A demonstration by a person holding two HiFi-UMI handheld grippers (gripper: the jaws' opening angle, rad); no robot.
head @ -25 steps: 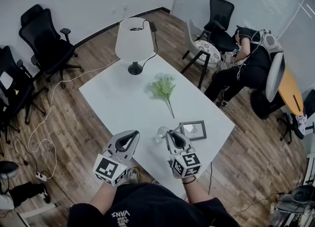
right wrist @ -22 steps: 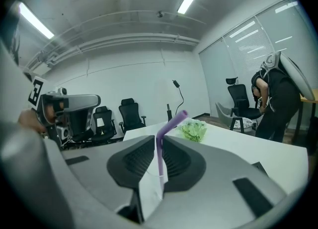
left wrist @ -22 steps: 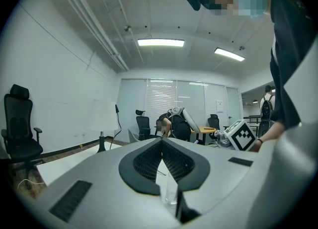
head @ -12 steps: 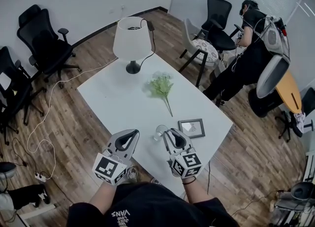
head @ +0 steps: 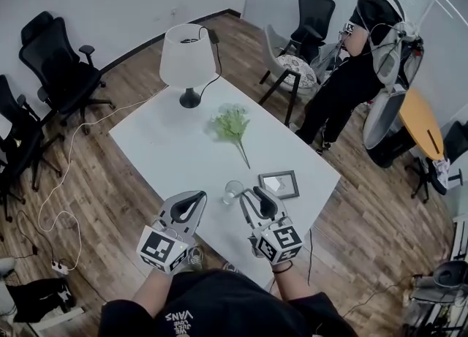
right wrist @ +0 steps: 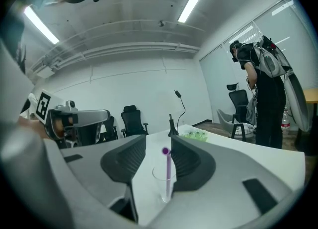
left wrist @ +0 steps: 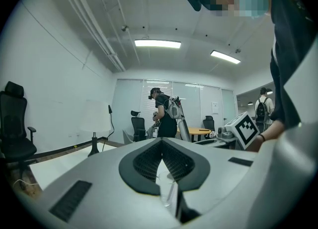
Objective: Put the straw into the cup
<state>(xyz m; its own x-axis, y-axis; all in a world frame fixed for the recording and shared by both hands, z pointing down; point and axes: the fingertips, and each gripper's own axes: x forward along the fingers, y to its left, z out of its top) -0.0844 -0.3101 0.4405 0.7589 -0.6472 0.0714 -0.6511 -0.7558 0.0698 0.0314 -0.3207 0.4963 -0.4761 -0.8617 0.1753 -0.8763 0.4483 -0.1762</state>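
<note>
A clear cup (head: 232,191) stands near the front edge of the white table (head: 168,145), between my two grippers. In the right gripper view a purple straw (right wrist: 167,172) stands upright inside the cup (right wrist: 160,187). My right gripper (right wrist: 158,142) is open; its jaws have just been opening, and the straw rises between them, close to the right-hand pad. That gripper (head: 253,198) sits just right of the cup. My left gripper (head: 196,198) hovers left of the cup, with its jaws meeting at the tips (left wrist: 162,141). The cup (left wrist: 167,194) shows through the gap below them.
A small picture frame (head: 278,183) lies right of the cup. A green sprig (head: 232,127) lies mid-table and a white lamp (head: 187,58) stands at the far end. Black office chairs (head: 58,58) line the left wall. A person (head: 358,58) stands at the back right.
My right gripper's jaws have spread apart and it has lifted slightly. The person at the back right has straightened up from bending to standing. The left gripper has stayed put.
</note>
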